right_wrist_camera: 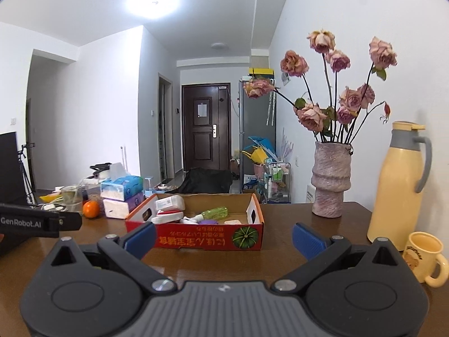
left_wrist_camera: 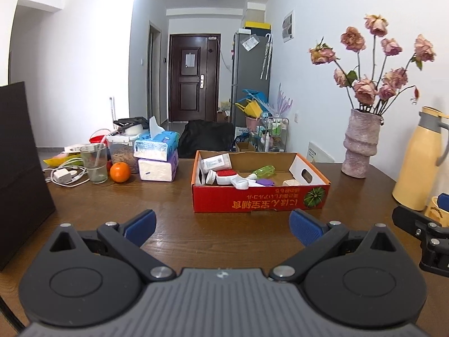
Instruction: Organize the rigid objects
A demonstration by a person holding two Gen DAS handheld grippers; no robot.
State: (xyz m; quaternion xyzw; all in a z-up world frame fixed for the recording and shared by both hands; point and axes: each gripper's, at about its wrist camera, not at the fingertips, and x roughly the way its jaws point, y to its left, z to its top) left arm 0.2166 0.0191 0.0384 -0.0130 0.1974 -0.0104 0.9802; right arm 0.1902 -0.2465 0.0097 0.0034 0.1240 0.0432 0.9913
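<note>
Both tools spread wide, nothing held: left gripper (left_wrist_camera: 221, 226) and right gripper (right_wrist_camera: 223, 237) hover low over bare tabletop (left_wrist_camera: 174, 196). Straight ahead of both sits the red cardboard box (left_wrist_camera: 261, 199), holding a green bottle (left_wrist_camera: 263, 171) and brushes. Advice: approach over the near wall, descend vertically, avoid the mug (right_wrist_camera: 425, 255) on my right.

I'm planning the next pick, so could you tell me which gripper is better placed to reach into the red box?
Probably left. The left gripper is open and faces the red box almost squarely. The right gripper, also open, sits further right, nearer the mug; the box lies left of its centre.
</note>
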